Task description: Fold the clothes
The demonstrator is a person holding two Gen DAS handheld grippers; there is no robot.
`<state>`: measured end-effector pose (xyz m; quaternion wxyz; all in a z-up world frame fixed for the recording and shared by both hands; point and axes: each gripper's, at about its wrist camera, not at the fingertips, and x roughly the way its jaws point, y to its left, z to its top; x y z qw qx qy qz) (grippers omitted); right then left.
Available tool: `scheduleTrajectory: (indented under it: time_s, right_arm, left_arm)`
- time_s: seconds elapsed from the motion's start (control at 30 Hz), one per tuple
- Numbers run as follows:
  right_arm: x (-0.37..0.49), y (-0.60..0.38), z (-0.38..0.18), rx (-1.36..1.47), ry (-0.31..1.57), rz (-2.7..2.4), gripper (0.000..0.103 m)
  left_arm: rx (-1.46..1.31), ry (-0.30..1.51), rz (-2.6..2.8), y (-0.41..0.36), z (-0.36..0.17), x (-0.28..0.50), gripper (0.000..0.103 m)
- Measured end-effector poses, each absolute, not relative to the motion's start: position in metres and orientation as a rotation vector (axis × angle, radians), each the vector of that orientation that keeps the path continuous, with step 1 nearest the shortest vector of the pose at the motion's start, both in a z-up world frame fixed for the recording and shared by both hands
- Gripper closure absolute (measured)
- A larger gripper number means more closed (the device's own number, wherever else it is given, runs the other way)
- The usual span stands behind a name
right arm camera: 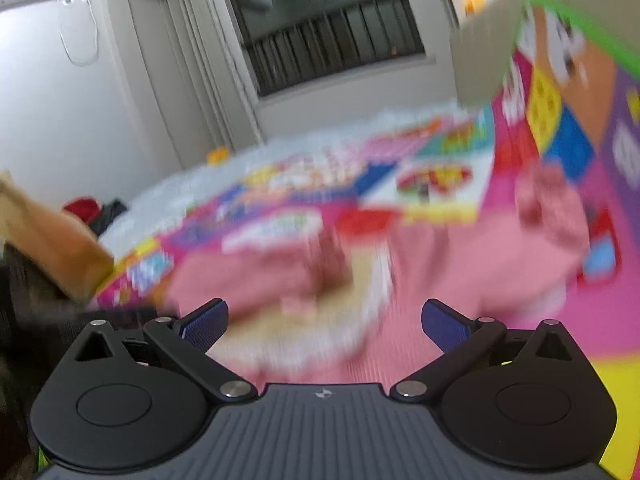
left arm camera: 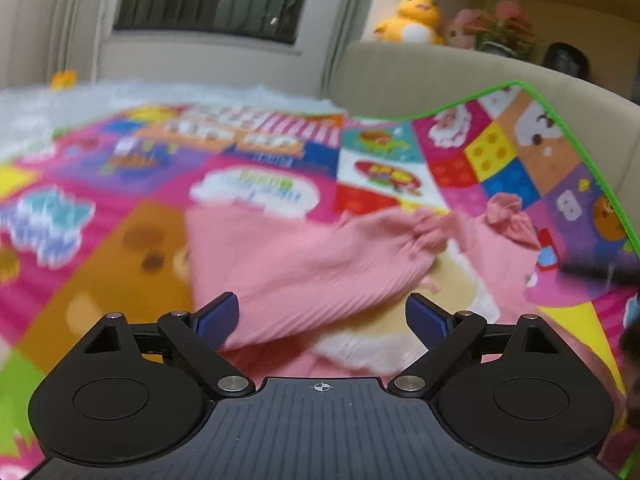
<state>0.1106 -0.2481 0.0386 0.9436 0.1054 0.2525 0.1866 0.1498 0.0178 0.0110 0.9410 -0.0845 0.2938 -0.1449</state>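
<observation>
Both the left gripper (left arm camera: 322,316) and right gripper (right arm camera: 324,320) gape empty above the pink garment (left arm camera: 304,264), lying left-to-right.

Blk grippers (left arm camera: 322,316) – blue pads (left arm camera: 218,318).

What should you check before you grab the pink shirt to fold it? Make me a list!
1. Left tool open and empty: ok, its blue pads stand wide apart.
2. Right tool open and empty: ok, nothing sits between its pads.
3. Pink ribbed garment in front of the left tool: ok, it lies just ahead on the colourful cartoon play mat.
4. Garment lying flat: not ok, one part is folded over and the ruffled cuff is bunched.
5. Clear view from the right wrist camera: not ok, the picture is blurred.
6. Which edge to grab first: cannot tell, the garment's outline is unclear.
</observation>
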Motion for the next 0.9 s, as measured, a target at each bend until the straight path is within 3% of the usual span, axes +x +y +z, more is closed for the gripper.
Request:
scheduleTrajectory:
  time_s: [0.07, 0.13, 0.27, 0.3, 0.33, 0.37, 0.53, 0.7, 0.8, 0.9]
  right_arm:
    - [0.133, -0.233, 0.048, 0.197, 0.516, 0.381, 0.022]
    - [0.159, -0.216, 0.045, 0.181, 0.553, 0.36, 0.032]
    - [0.208, -0.185, 0.017, 0.121, 0.619, 0.296, 0.033]
    - [0.218, -0.18, 0.007, 0.119, 0.654, 0.285, 0.039]
    - [0.226, -0.175, -0.002, 0.132, 0.697, 0.285, 0.065]
    - [0.231, -0.172, -0.008, 0.155, 0.73, 0.3, 0.08]
    - [0.209, -0.176, 0.036, 0.085, 0.553, 0.314, 0.084]
    - [0.216, -0.193, 0.022, -0.009, 0.627, 0.232, 0.084]
    - [0.218, -0.195, -0.014, -0.08, 0.714, 0.193, 0.074]
    - [0.209, -0.193, -0.013, -0.111, 0.676, 0.186, 0.07]
  left_arm:
    - [-0.191, 0.612, -0.305, 0.022, 0.003, 0.149, 0.009]
    - [-0.201, 0.614, -0.317, 0.025, -0.001, 0.148, 0.009]
    - [-0.204, 0.614, -0.339, 0.028, 0.001, 0.146, 0.008]
    - [-0.205, 0.614, -0.345, 0.029, 0.001, 0.146, 0.007]
    - [-0.207, 0.613, -0.35, 0.031, 0.002, 0.146, 0.007]
    - [-0.207, 0.611, -0.356, 0.03, 0.003, 0.146, 0.007]
    - [-0.219, 0.603, -0.404, 0.027, 0.005, 0.147, 0.005]
    - [-0.206, 0.613, -0.417, 0.014, 0.003, 0.149, 0.005]
    - [-0.19, 0.634, -0.397, 0.009, -0.001, 0.15, 0.005]
    - [-0.171, 0.638, -0.388, 0.007, -0.001, 0.149, 0.005]
